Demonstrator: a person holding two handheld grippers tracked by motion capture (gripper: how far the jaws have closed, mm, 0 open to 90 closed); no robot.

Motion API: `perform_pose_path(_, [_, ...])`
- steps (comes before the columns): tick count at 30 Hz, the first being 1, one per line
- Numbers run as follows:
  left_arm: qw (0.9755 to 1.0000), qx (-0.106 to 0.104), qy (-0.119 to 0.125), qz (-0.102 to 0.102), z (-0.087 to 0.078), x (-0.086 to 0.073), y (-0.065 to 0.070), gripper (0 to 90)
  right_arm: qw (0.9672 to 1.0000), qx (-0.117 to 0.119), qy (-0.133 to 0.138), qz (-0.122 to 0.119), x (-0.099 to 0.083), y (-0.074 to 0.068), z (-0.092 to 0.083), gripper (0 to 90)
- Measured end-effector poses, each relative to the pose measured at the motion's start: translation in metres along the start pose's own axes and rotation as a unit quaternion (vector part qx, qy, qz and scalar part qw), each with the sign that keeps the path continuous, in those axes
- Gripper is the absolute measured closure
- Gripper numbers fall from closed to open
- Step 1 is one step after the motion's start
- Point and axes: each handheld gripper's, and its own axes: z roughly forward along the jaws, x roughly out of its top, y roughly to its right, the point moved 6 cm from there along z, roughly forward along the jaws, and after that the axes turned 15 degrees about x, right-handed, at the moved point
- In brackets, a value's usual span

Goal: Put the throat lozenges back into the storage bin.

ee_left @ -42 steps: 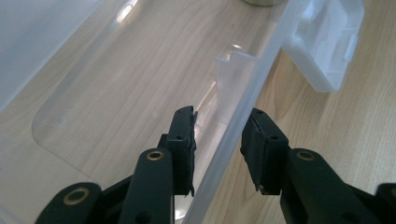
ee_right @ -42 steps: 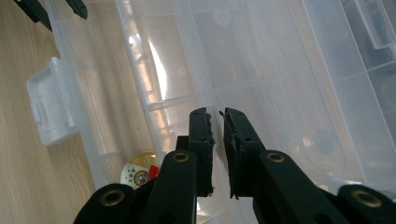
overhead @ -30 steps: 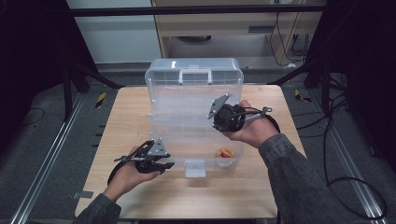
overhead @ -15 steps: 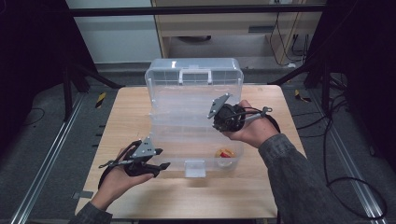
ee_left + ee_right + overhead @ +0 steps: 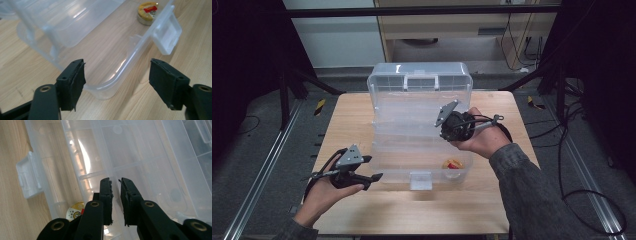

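Because the box (image 5: 419,127) is clear thin plastic, I think it is light, a bit bendy and slippery, so I should take it by a firm edge or by the latch (image 5: 420,180) at its front, not by a flat wall. It sits open in the middle of the tabletop (image 5: 347,115), with its lid standing up at the back. My right gripper (image 5: 115,181) has its jaws nearly closed and pinches the thin rim of a tray (image 5: 140,162) inside the box. My left gripper (image 5: 116,75) is just off the box's front left corner; its jaws have just been opening and now stand wide with nothing in them. From the high view I see both hands and the whole box. From my left gripper view I see the little round tin (image 5: 148,9) up close, yellow and red, lying in the bottom of the box near the latch.
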Motion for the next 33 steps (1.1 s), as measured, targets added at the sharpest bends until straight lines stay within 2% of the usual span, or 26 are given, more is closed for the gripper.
perform_pose_path(5, [0.9995,0.009,-0.009,-0.029,-0.003,-0.006,-0.018,15.8,1.0000,-0.003,0.002,-0.001,-0.001,-0.001,0.001,79.4])
perform_pose_path(9, [0.9985,0.029,-0.013,-0.045,-0.007,-0.006,-0.038,15.3,1.0000,-0.003,0.001,-0.001,-0.001,-0.001,0.001,79.3])
perform_pose_path(13, [0.9971,0.040,-0.013,-0.064,-0.010,-0.002,-0.057,14.1,1.0000,-0.005,0.001,-0.003,-0.001,-0.001,0.001,79.1])
perform_pose_path(16, [0.9953,0.055,-0.006,-0.079,-0.012,0.003,-0.069,14.6,1.0000,-0.005,0.004,-0.002,-0.002,-0.001,0.002,78.8])
perform_pose_path(18, [0.9944,0.059,-0.003,-0.088,-0.013,0.006,-0.075,14.3,1.0000,-0.006,0.005,-0.002,-0.002,-0.001,0.002,78.6])
perform_pose_path(24, [0.9932,0.070,-0.002,-0.093,-0.013,0.015,-0.087,15.7,0.9999,-0.003,0.011,0.003,-0.003,-0.002,0.003,78.1])
perform_pose_path(26, [0.9922,0.076,0.006,-0.099,-0.014,0.020,-0.090,17.0,0.9999,-0.004,0.011,0.003,-0.003,-0.001,0.003,77.8])
perform_pose_path(28, [0.9919,0.071,0.009,-0.104,-0.015,0.024,-0.092,17.2,0.9999,-0.005,0.010,0.004,-0.003,-0.002,0.003,77.8])
perform_pose_path(31, [0.9913,0.075,0.013,-0.107,-0.014,0.030,-0.094,19.5,0.9999,-0.004,0.009,0.002,-0.003,-0.002,0.004,77.6])
perform_pose_path(33, [0.9916,0.077,0.012,-0.103,-0.013,0.034,-0.095,20.6,0.9999,-0.004,0.010,0.003,-0.003,-0.002,0.004,77.0])
